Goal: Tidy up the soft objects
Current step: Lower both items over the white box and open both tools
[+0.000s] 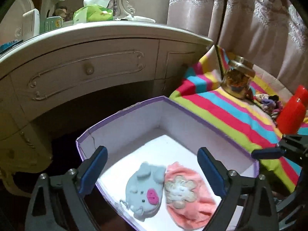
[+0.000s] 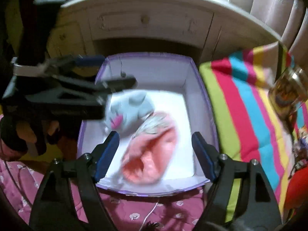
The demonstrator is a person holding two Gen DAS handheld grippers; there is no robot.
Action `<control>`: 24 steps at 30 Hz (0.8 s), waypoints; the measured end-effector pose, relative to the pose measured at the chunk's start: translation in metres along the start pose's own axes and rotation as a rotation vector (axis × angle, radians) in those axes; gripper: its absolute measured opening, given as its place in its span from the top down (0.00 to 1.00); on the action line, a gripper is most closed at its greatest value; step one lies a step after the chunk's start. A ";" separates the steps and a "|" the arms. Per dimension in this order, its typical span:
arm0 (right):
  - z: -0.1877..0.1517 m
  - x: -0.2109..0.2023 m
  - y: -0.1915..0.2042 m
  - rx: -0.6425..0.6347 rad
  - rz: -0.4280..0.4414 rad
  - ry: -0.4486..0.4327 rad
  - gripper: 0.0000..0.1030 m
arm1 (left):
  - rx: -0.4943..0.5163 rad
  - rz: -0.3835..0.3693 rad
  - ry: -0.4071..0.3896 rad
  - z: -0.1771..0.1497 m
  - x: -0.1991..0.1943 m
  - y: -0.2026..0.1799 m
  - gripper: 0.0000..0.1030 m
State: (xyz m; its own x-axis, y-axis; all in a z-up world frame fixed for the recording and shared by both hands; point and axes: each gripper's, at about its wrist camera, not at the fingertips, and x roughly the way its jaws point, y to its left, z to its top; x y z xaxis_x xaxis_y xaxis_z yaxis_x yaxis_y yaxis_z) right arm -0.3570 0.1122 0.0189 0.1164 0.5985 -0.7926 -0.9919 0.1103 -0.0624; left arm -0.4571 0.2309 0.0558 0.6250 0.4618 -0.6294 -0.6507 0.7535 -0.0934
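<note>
A purple-rimmed white box (image 1: 123,113) (image 2: 202,88) holds a grey plush pouch with a pink nose (image 1: 143,191) (image 2: 128,105) and, touching it on the right, a pink knitted hat with a cream flower (image 1: 189,198) (image 2: 152,154). My left gripper (image 1: 152,171) is open and empty above the box's near-left part; it also shows in the right wrist view (image 2: 107,73). My right gripper (image 2: 156,154) is open and empty above the pink hat; one of its fingers (image 1: 267,153) shows in the left wrist view.
A white dressing table (image 1: 86,61) stands behind the box. A striped cloth (image 1: 221,105) (image 2: 250,105) lies to the right with a glass jar (image 1: 237,80) (image 2: 288,94), a pile of small soft items (image 1: 269,102) and a red object (image 1: 292,111). A pink bedspread (image 2: 134,207) lies in front.
</note>
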 end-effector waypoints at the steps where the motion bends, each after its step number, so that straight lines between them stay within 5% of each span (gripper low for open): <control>1: -0.003 0.009 -0.005 0.018 0.015 0.028 0.22 | -0.001 -0.005 -0.009 -0.002 0.006 0.001 0.02; 3: -0.010 0.025 -0.013 0.051 0.008 0.086 0.22 | 0.005 0.007 -0.021 -0.007 0.022 0.003 0.02; 7: -0.031 0.058 -0.032 0.132 -0.069 0.265 0.22 | 0.003 -0.010 0.077 -0.012 0.060 0.004 0.02; 12: -0.049 0.046 -0.038 0.185 -0.095 0.279 0.22 | -0.016 -0.095 0.131 -0.006 0.075 -0.010 0.02; 14: -0.059 0.039 -0.040 0.194 -0.088 0.267 0.22 | 0.057 -0.085 0.147 -0.006 0.076 -0.026 0.02; 19: -0.057 -0.025 -0.052 0.236 -0.068 0.034 0.22 | 0.207 0.017 0.074 0.003 0.035 -0.055 0.02; 24: -0.088 -0.107 -0.111 0.452 -0.113 -0.274 0.20 | 0.202 -0.159 -0.017 0.053 0.003 -0.094 0.00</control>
State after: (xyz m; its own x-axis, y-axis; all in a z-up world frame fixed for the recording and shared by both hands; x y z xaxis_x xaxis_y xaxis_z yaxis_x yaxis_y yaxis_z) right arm -0.2635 -0.0342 0.0571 0.2899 0.7417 -0.6048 -0.8591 0.4802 0.1771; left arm -0.3719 0.1862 0.1036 0.7209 0.3368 -0.6057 -0.4454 0.8947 -0.0327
